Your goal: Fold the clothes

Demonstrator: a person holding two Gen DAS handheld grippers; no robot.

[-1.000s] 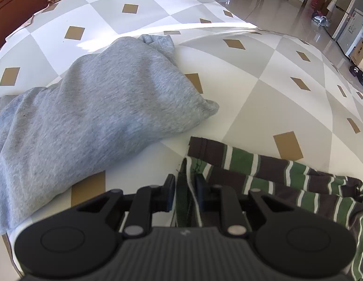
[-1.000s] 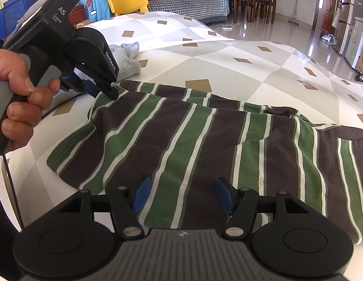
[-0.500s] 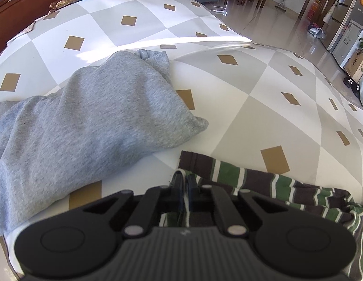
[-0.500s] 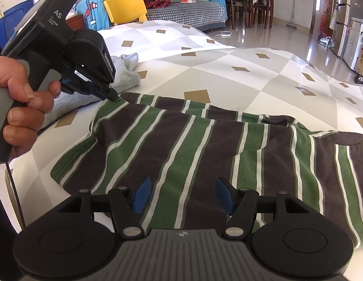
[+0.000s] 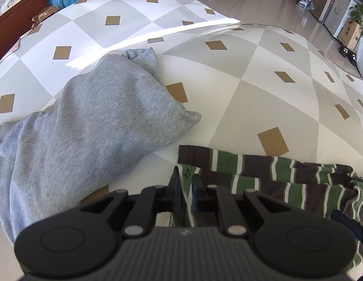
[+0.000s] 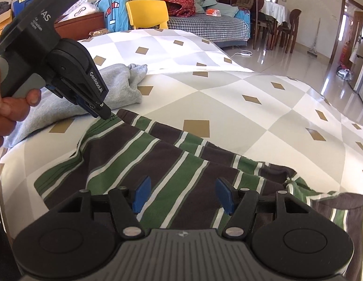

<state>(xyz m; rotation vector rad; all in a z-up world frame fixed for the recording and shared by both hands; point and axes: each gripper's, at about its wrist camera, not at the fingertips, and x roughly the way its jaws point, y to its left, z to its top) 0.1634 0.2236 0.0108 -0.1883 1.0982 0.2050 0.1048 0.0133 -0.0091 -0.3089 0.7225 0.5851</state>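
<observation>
Pinching the far-left corner of the striped shirt (image 5: 275, 175) with the left gripper (image 5: 186, 180). Clamping on a thin bit of hem only, and opening a hair at this instant, with cloth between the fingers (image 5: 175, 187) and pressed. Gripping the left handle with a hand (image 6: 8, 107) at the left edge of the right wrist view.

Hovering the right gripper (image 6: 182, 194) over the near edge of the shirt, fingers spread wide and grasping nothing. Possibly brushing the fabric below, hard to tell from this angle.

Lying spread across the near side of the table (image 5: 251, 93), stripes running away from the near edge, right end bunching and rumpling. Sitting just beside the pinched corner, to the left: a grey sweatshirt (image 5: 87, 121), heaped, not touching the left fingers.

Risks, judging from here:
- Losing the corner on the first pull, owing to the shallow pinch plus the slackening grip.
- Catching only the top layer with the right fingers, leaving the fold crooked.
- Dragging the bunched right end along, locking wrinkles into the fold.
- Sweeping the left corner sideways into the grey sweatshirt and tangling the two.
</observation>
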